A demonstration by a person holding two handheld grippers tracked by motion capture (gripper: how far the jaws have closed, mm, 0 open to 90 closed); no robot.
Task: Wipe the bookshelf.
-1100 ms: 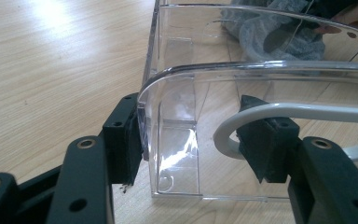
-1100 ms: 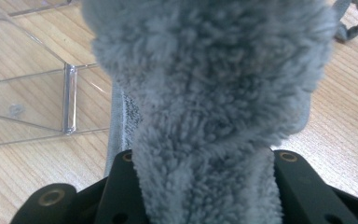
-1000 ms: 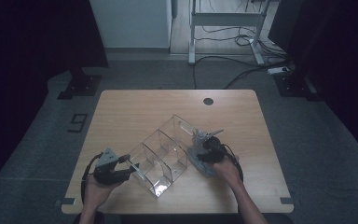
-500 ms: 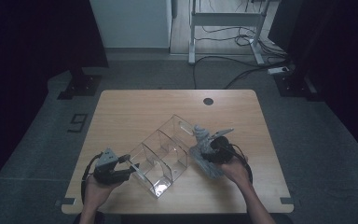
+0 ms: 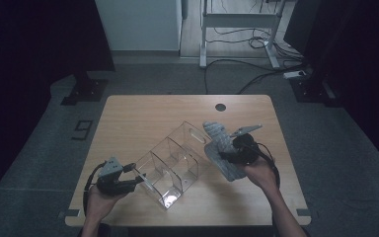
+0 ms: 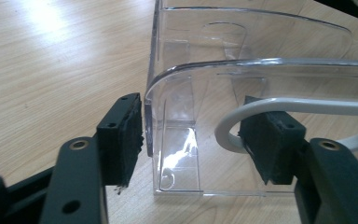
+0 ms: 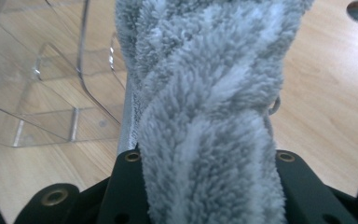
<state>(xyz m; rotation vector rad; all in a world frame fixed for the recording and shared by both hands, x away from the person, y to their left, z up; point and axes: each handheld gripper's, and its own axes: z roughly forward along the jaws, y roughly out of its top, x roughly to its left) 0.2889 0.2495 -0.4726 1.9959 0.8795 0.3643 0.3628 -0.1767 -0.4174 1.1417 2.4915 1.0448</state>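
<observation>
A clear plastic organiser [image 5: 175, 160] with several open compartments lies slantwise on the wooden table [image 5: 143, 116]. My left gripper [image 5: 137, 178] is at its near left end. In the left gripper view my left gripper [image 6: 193, 126] straddles the organiser's end wall [image 6: 177, 79]: one pad is outside against the wall and the other inside, beside a white cable loop [image 6: 228, 126]. Its jaws have just been opening a little and do not clamp the wall. My right gripper [image 5: 225, 157] is shut on a grey fluffy cloth [image 5: 220, 143], held up beside the organiser's right side. The cloth [image 7: 205, 93] bulges between my right gripper's [image 7: 207, 170] jaws.
A round cable hole [image 5: 220, 107] sits near the table's far edge. Beyond the table stand a white desk frame [image 5: 237, 29] and floor cables [image 5: 256, 74]. Bare tabletop lies beyond the organiser and to its right [image 7: 335, 93].
My right gripper has risen with the grey cloth, lifting it beside the organiser. My left gripper has stayed at the organiser's end.
</observation>
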